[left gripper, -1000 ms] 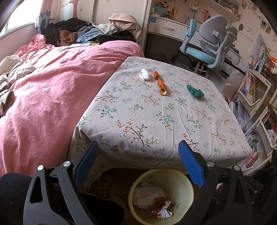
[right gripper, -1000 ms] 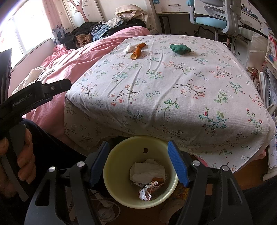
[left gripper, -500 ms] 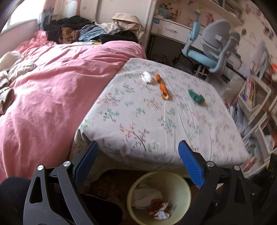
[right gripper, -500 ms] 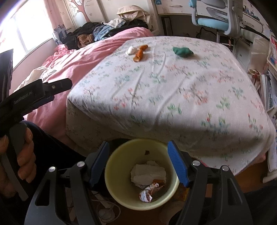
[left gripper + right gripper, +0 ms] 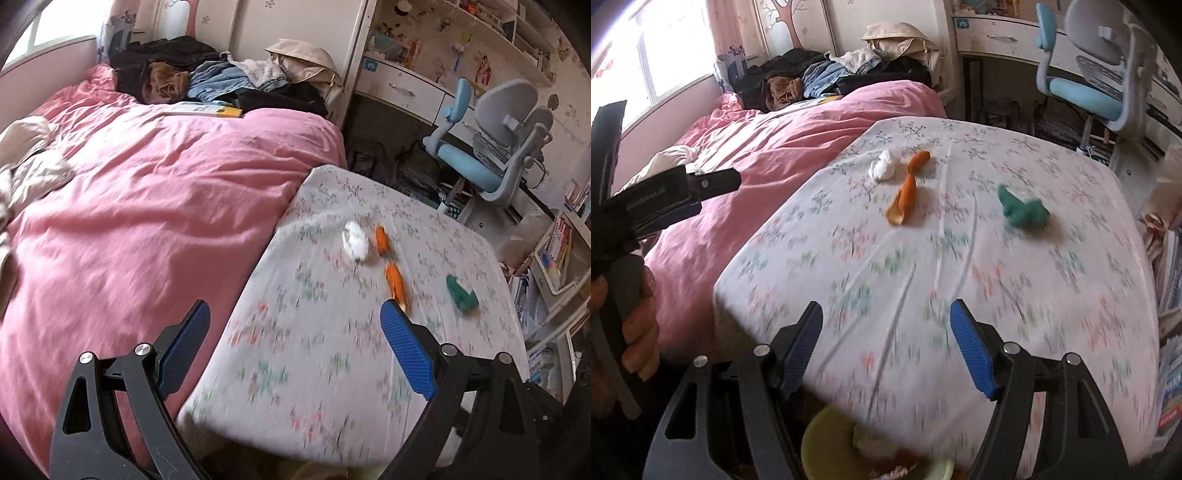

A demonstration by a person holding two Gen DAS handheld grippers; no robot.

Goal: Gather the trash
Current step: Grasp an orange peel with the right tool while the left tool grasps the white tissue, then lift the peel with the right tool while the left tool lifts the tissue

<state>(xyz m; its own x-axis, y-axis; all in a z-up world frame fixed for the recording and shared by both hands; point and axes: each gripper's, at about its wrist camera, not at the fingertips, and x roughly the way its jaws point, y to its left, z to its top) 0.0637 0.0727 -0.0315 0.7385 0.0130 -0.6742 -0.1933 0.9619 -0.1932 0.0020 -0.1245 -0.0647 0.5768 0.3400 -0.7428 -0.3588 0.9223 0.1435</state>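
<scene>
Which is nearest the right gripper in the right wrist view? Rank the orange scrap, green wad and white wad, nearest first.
From the right gripper:
1. Orange scrap, ahead, centre of the table.
2. Green wad, ahead to the right; close to call with the orange scrap.
3. White wad, farthest, near the bed side.

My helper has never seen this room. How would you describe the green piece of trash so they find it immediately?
Find the floral-clothed table beside the pink bed. Four scraps lie at its far end; the crumpled green wad sits alone on the side toward the blue chair, apart from the white wad and two orange pieces.
</scene>
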